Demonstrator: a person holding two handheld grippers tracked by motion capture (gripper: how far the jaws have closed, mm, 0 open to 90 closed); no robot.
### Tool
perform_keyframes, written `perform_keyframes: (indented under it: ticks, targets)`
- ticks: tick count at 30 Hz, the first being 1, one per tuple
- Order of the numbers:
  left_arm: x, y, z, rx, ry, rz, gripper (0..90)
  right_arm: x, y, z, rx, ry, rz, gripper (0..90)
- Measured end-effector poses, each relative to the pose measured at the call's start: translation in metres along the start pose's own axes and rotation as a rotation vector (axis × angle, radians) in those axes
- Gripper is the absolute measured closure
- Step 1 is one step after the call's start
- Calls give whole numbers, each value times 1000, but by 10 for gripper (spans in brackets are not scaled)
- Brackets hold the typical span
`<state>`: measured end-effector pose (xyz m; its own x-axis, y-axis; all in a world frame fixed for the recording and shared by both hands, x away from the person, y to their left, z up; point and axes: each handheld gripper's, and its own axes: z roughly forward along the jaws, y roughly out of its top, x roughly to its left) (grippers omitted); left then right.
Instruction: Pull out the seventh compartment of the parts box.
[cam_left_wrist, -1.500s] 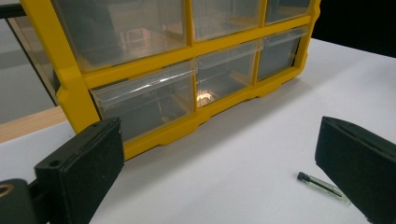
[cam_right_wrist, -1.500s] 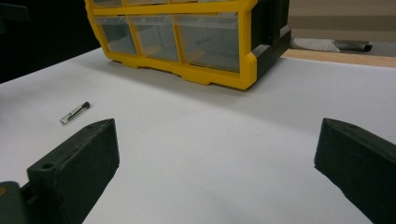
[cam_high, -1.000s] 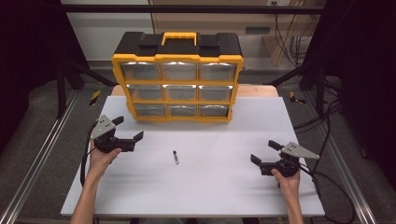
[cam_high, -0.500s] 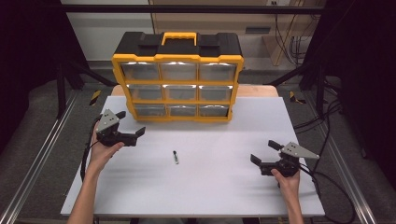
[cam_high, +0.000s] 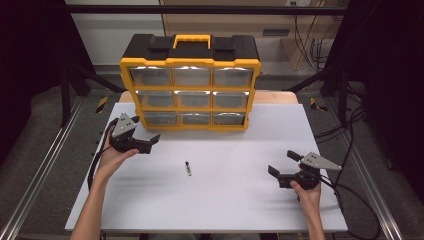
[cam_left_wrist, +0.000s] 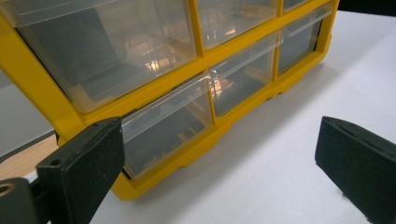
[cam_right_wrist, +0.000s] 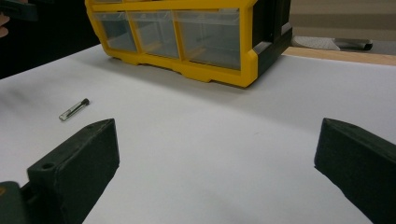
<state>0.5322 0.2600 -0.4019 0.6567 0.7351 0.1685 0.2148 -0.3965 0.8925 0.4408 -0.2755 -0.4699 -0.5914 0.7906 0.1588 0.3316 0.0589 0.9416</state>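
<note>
The organizer (cam_high: 190, 82) stands at 12 o'clock on the white surface (cam_high: 225, 200), a yellow frame with a black top and a yellow handle, its nine clear drawers in three rows facing the person. The left gripper (cam_high: 147, 137) is nearest it, at about 10 o'clock on the surface, just in front of the organizer's lower left corner, and apart from it in the high view. Its jaws are spread wide and hold nothing. In the left gripper view the bottom-left drawer (cam_left_wrist: 163, 133) sits close behind the left jaw, with the yellow frame (cam_left_wrist: 37, 93) rising beside it; whether the jaw touches the frame cannot be told. The drawers there look clear and their contents are too blurred to name.

A small vial (cam_high: 188, 168), clear with a dark cap, lies flat near the middle of the surface, at about 5 o'clock from the left gripper and well apart from both grippers. In the right gripper view the vial (cam_right_wrist: 74, 109) lies at 10 o'clock, beyond the left jaw.

The right gripper (cam_high: 282, 167) rests low at 4 o'clock on the surface, held in the person's right hand (cam_high: 306, 192), well away from the organizer. Its jaws are also wide apart and empty, pointing toward the surface's middle.
</note>
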Motion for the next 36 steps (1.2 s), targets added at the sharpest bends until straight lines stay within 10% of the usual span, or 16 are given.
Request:
perform_keyframes:
  ticks: [36]
  targets:
    - [10,8,35,115,25,200,18,0,-1,1,7,-4,-1,6]
